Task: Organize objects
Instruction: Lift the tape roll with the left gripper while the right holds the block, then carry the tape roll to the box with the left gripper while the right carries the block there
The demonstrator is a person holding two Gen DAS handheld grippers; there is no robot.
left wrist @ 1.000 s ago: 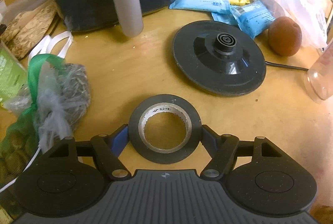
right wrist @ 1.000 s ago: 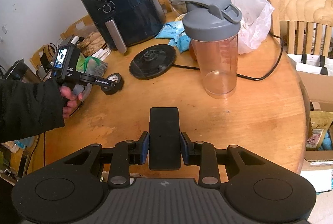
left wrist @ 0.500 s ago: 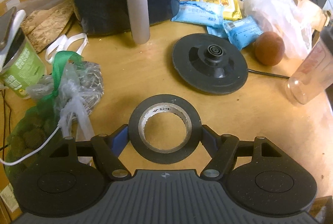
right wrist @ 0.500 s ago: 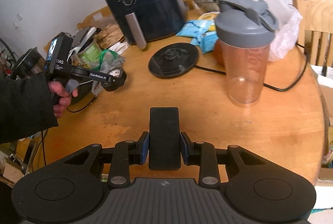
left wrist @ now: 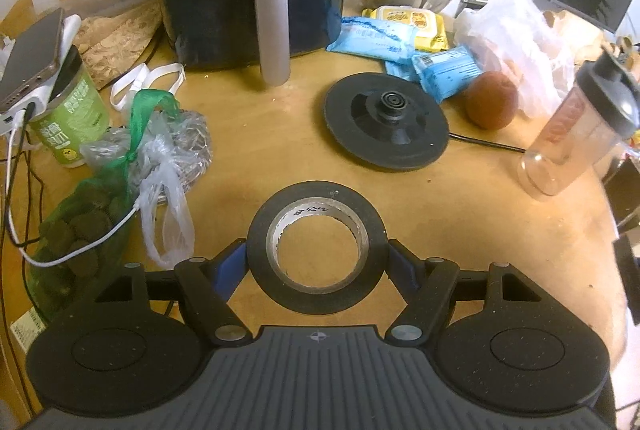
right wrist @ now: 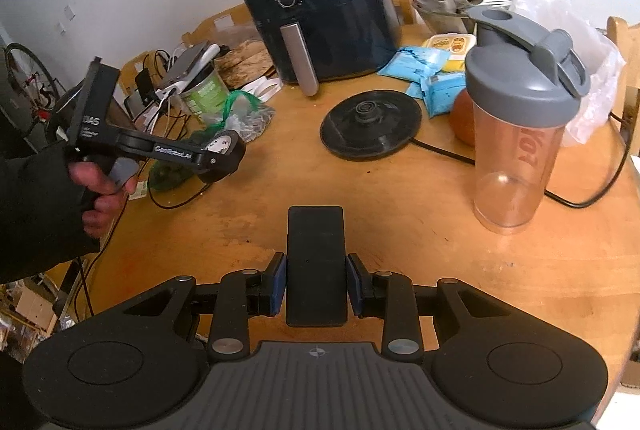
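Wooden round table point(right wrist: 400, 230), cluttered along the far side; biggest item a dark blue air fryer point(right wrist: 320, 6) with two dials and a steel handle. Next down: clear shaker bottle point(right wrist: 516, 134) with grey flip lid, red lettering on its side too distorted to read. Black kettle base point(left wrist: 386, 128), cord trailing right. Green can point(left wrist: 68, 118) with print I cannot make out. Left gripper point(left wrist: 318, 254) carries a roll of black tape point(left wrist: 318, 246) clear of the table, jaws clamped on its outer rim; "GenRobot.AI" reads on the gripper arm in the right wrist view. Right gripper point(right wrist: 316, 286) has jaws clamped on a flat black slab, likely a phone point(right wrist: 316, 262), also in the air. Judgement: both items mid-carry; next move calls for choosing a bare patch and lowering each before letting go.
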